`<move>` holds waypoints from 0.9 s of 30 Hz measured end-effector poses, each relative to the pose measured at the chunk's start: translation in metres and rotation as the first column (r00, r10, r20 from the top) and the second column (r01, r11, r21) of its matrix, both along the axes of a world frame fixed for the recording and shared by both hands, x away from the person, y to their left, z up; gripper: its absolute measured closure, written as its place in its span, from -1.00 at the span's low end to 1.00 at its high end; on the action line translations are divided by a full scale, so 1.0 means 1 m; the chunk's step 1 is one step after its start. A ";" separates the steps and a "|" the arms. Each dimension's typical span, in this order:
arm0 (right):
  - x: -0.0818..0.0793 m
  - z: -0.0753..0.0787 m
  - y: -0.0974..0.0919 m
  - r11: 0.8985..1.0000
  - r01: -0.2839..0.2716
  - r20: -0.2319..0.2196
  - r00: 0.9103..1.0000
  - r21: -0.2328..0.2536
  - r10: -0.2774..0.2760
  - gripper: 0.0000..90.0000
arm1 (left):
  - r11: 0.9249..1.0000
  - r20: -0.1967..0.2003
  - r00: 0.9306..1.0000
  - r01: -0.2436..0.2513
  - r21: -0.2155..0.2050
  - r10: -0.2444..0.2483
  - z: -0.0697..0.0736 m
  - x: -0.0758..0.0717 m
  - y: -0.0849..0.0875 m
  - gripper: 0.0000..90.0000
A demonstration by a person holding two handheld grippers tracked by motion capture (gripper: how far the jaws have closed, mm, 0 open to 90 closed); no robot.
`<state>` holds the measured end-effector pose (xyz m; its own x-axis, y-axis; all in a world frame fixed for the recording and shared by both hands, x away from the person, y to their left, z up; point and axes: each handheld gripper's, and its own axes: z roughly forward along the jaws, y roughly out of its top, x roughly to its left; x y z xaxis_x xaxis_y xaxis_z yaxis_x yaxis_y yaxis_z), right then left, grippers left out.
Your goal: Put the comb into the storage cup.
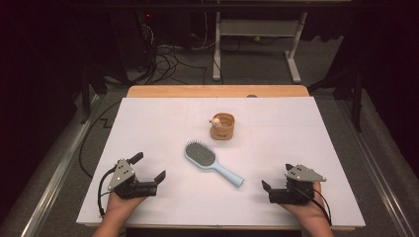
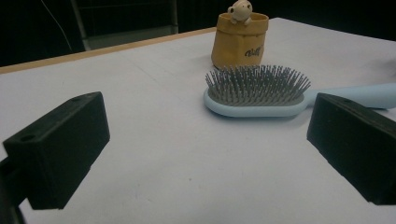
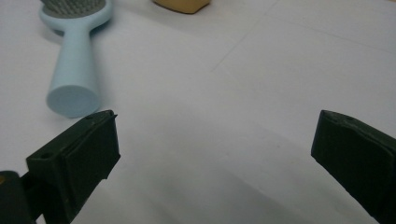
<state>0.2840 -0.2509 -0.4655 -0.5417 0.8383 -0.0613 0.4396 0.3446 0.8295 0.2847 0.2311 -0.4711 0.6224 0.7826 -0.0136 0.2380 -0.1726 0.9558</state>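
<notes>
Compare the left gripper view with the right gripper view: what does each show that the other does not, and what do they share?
Only the left gripper view shows the grey bristles of the light blue plastic hairbrush, the small cream animal figure on the rim of the yellow-brown fabric pot, and the table's wooden far edge.

Only the right gripper view shows the round end of the brush handle.

Both show the white table surface, the brush, part of the pot, and their own open black tool jaws.

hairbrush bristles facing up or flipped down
Up. The hairbrush lies flat on the white table, and the left gripper view shows its grey bristles standing upward from the blue paddle.
</notes>
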 end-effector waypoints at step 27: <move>0.008 -0.001 0.057 0.985 -0.167 -0.063 0.984 0.045 0.169 -0.60 | 1.000 -0.008 1.000 0.013 -0.010 -0.013 -0.001 0.001 -0.002 -1.00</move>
